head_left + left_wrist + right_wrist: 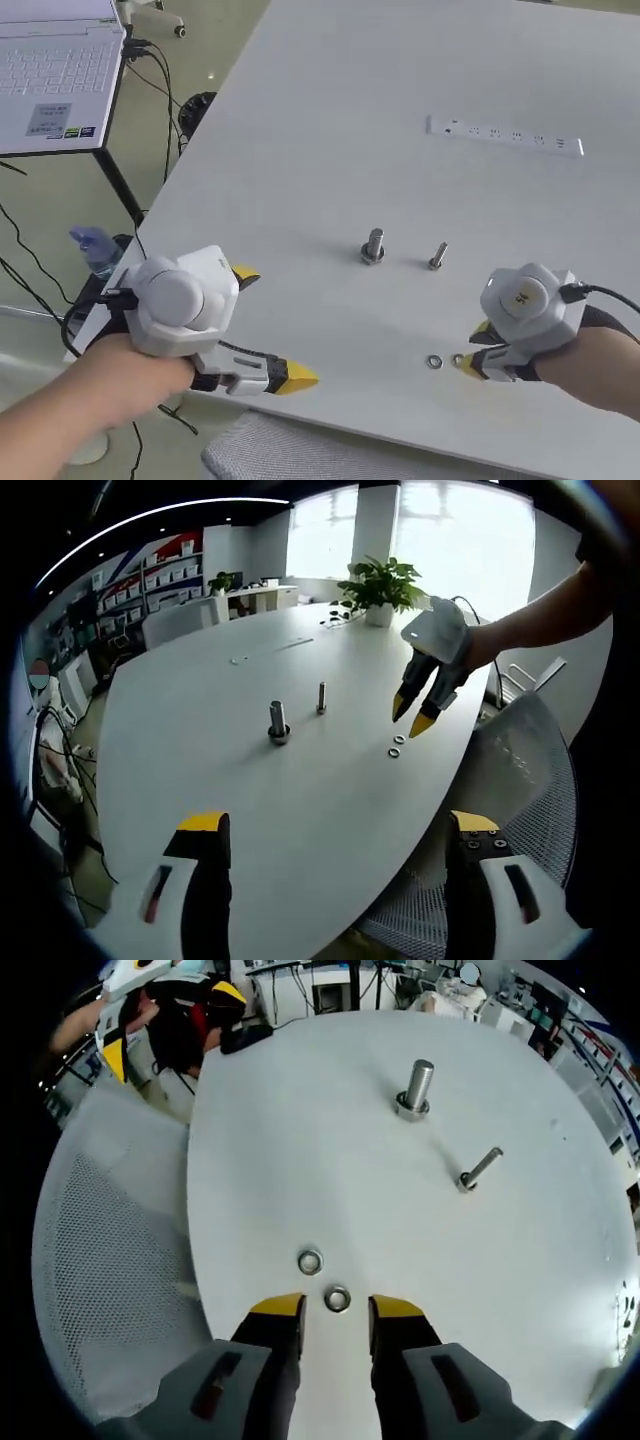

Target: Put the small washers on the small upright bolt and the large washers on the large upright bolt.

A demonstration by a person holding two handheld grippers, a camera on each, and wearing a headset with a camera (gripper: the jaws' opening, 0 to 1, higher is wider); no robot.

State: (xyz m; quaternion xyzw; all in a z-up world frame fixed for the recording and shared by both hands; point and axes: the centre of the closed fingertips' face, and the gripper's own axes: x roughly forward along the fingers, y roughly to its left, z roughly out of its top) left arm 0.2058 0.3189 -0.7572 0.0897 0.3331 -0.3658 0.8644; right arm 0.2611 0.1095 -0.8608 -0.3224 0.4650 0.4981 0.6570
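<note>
The right gripper (335,1310) is open with one washer (337,1300) between its tips, ready to pinch, I think, well away from the big bolt (415,1088). The left gripper (338,823) hangs wide open, farther off.

A long white table (330,120) runs toward bright windows (440,530), a potted plant (380,585) at its far end, a power strip (505,137) lying on it. A grey mesh chair (525,780) stands at its edge; an open laptop (55,75) sits alongside
</note>
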